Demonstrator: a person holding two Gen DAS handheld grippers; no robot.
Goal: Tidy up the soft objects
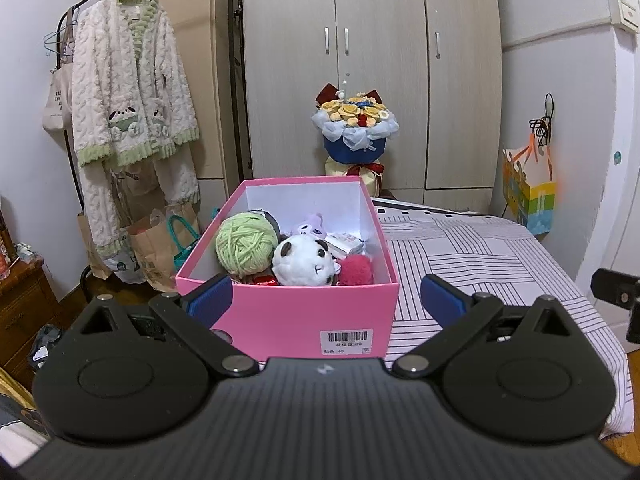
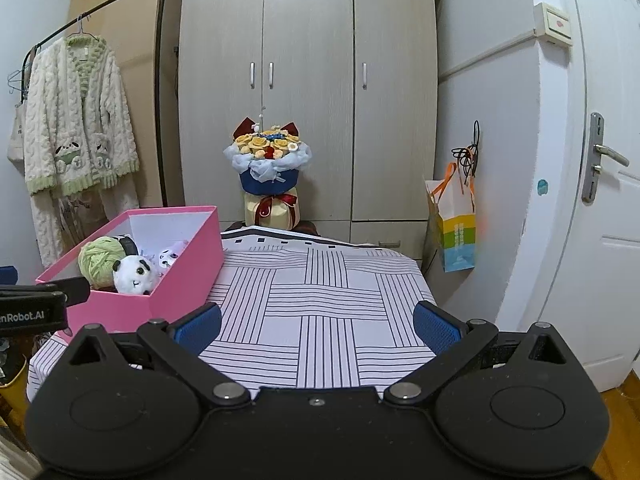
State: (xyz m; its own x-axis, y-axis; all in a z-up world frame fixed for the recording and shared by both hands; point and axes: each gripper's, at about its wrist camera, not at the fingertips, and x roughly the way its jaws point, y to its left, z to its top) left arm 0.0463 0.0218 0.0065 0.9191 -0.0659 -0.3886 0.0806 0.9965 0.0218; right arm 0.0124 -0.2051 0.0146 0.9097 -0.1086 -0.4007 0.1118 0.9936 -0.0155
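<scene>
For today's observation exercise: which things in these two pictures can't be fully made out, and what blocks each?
- Left wrist view: items low in the pink box, hidden by the panda plush and green yarn ball.
- Left wrist view: barcode label text, too small.
- Right wrist view: box's near end, behind the left tongs.

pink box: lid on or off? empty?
Lid off, not empty. The pink box is open at the top, with a green yarn ball, a panda plush and other soft toys inside.
</scene>
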